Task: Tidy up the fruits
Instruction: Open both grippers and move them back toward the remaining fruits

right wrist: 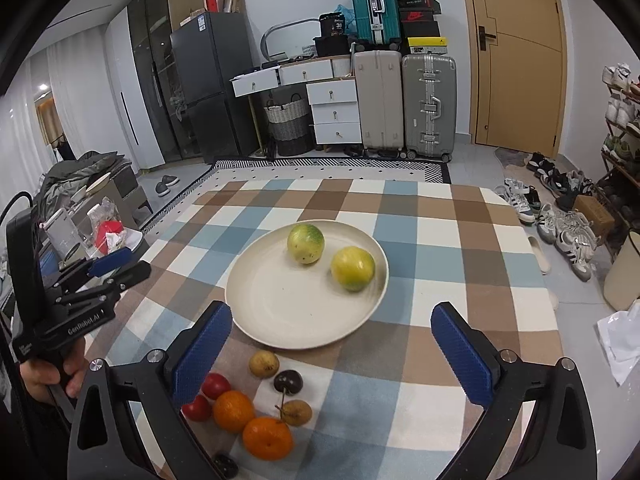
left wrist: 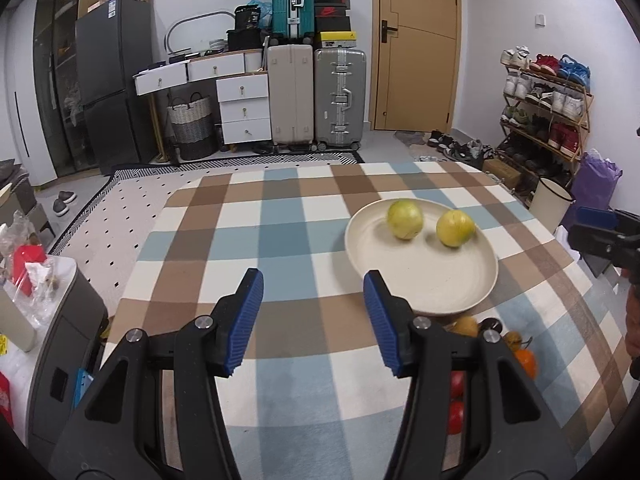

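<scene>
Two yellow-green round fruits (right wrist: 305, 243) (right wrist: 353, 268) lie on a cream plate (right wrist: 288, 304) on the checked tablecloth. In front of the plate lies a loose cluster: two oranges (right wrist: 234, 410) (right wrist: 267, 438), two red fruits (right wrist: 215, 386), small brown fruits (right wrist: 264, 364) and a dark cherry (right wrist: 288, 381). My right gripper (right wrist: 330, 312) hangs above the plate's near rim, open wide, nothing between its fingers. My left gripper (left wrist: 314, 320) is open over the cloth left of the plate (left wrist: 420, 276), also without anything in it. Its right finger hides most of the cluster (left wrist: 526, 362).
The table's edges drop to a patterned rug (right wrist: 320, 164). A side table with clutter (right wrist: 108, 232) stands at the left, and a white bin (right wrist: 624, 276) and shoes (right wrist: 568, 232) at the right. A hand (right wrist: 44, 376) holds the left gripper's handle.
</scene>
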`<state>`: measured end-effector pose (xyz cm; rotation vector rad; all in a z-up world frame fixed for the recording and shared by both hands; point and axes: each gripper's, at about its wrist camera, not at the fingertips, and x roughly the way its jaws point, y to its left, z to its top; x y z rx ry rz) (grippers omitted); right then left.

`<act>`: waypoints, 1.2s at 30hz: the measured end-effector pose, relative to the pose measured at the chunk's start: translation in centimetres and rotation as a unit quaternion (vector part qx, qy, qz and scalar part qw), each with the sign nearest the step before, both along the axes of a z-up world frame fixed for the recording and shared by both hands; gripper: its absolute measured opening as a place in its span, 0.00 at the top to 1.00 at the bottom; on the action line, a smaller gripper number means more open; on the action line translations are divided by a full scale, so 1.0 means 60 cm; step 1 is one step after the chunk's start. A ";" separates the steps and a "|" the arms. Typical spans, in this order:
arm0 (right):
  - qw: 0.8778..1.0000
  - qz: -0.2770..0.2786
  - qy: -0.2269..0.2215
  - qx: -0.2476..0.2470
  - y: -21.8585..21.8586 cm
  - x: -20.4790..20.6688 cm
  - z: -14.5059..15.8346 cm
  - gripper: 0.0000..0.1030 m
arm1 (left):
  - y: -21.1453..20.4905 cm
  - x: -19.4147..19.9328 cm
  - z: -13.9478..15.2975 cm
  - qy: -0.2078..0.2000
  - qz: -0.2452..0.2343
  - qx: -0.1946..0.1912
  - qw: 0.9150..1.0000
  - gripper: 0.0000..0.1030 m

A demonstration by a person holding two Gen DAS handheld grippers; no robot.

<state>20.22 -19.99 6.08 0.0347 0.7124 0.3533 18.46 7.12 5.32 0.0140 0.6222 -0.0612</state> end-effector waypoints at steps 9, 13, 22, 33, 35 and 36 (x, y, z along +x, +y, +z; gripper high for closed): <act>1.000 -0.009 0.018 -0.005 -0.020 -0.043 -0.038 0.01 | 0.021 -0.042 -0.011 0.008 0.007 0.003 1.000 0.52; 1.000 -0.008 0.030 -0.004 -0.020 -0.053 -0.060 0.01 | 0.018 -0.059 -0.019 0.016 0.004 -0.004 1.000 0.52; 0.999 0.001 0.052 0.010 -0.016 -0.066 -0.094 0.01 | -0.019 -0.080 -0.040 0.033 -0.005 -0.016 0.999 0.51; 0.997 0.015 0.068 0.014 -0.005 -0.074 -0.114 0.01 | -0.060 -0.086 -0.061 0.048 -0.021 -0.021 0.998 0.51; 0.997 0.017 0.072 0.014 -0.002 -0.074 -0.116 0.01 | -0.063 -0.086 -0.065 0.050 -0.020 -0.021 0.998 0.50; 0.997 0.018 0.074 0.014 -0.001 -0.074 -0.118 0.01 | -0.064 -0.086 -0.066 0.051 -0.020 -0.023 0.998 0.50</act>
